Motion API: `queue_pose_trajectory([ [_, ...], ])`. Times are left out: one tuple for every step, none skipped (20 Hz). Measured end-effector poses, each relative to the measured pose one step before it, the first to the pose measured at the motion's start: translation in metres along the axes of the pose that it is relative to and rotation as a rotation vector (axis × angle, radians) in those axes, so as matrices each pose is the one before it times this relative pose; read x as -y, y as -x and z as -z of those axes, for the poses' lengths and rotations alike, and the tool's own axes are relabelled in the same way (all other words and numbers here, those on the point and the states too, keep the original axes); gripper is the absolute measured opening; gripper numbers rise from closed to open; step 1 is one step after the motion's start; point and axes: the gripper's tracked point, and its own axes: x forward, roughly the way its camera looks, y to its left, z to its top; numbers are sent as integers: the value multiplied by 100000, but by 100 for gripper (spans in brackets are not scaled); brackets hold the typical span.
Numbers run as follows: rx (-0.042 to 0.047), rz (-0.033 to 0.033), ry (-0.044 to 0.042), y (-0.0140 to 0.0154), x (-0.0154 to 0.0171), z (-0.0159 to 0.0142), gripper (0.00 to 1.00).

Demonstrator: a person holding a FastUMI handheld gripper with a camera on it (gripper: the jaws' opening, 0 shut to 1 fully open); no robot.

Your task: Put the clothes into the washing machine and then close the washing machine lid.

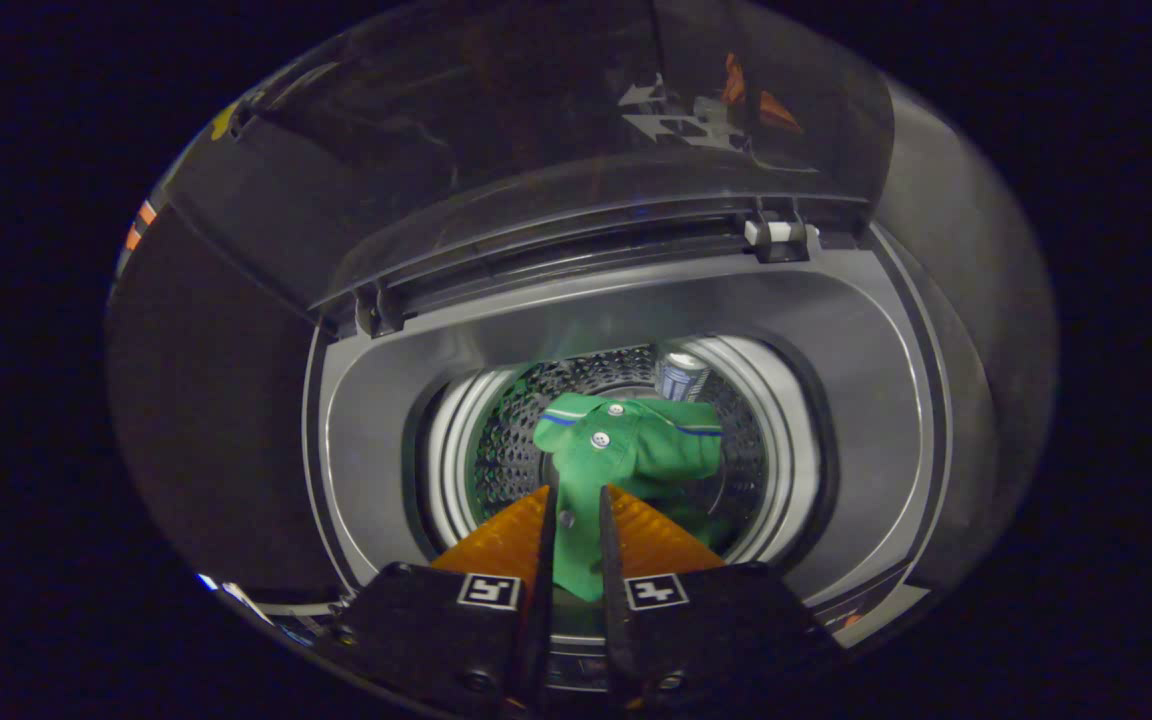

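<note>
A green shirt with white buttons and a blue-striped collar hangs over the open drum of a top-loading washing machine. My gripper is shut on the green shirt, both fingers pinching a strip of its fabric between them. The collar end droops ahead of the fingertips, down into the perforated drum. The machine's tinted lid stands raised at the back, on its hinges.
A small metallic cap-like part shows at the drum's far wall. The grey rim rings the drum opening. Dark booth cloth lies to the left of the machine.
</note>
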Motion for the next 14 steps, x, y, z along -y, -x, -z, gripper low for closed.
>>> queue_pose_trajectory([
  [201,216,1556,375,-59,-139,31],
  [1258,-75,1156,707,-138,-485,38],
  [1759,-214,1087,713,-119,-478,46],
  [1951,569,1113,929,-30,-670,48],
  [1605,-218,1432,1090,-191,-577,55],
  [1475,-272,1811,1028,-288,-560,62],
  [2589,797,1870,1015,-80,-850,69],
  [3010,1477,2761,1178,-32,-972,76],
  [2937,1654,3142,978,42,-920,75],
  [3557,1257,2674,1117,-91,-1132,75],
  [3166,-568,1925,966,-425,-1035,75],
  [3494,-2993,1646,837,-771,-1256,75],
  [2573,-2079,1612,714,-434,-902,76],
  [2599,-360,919,899,-537,-1418,77],
])
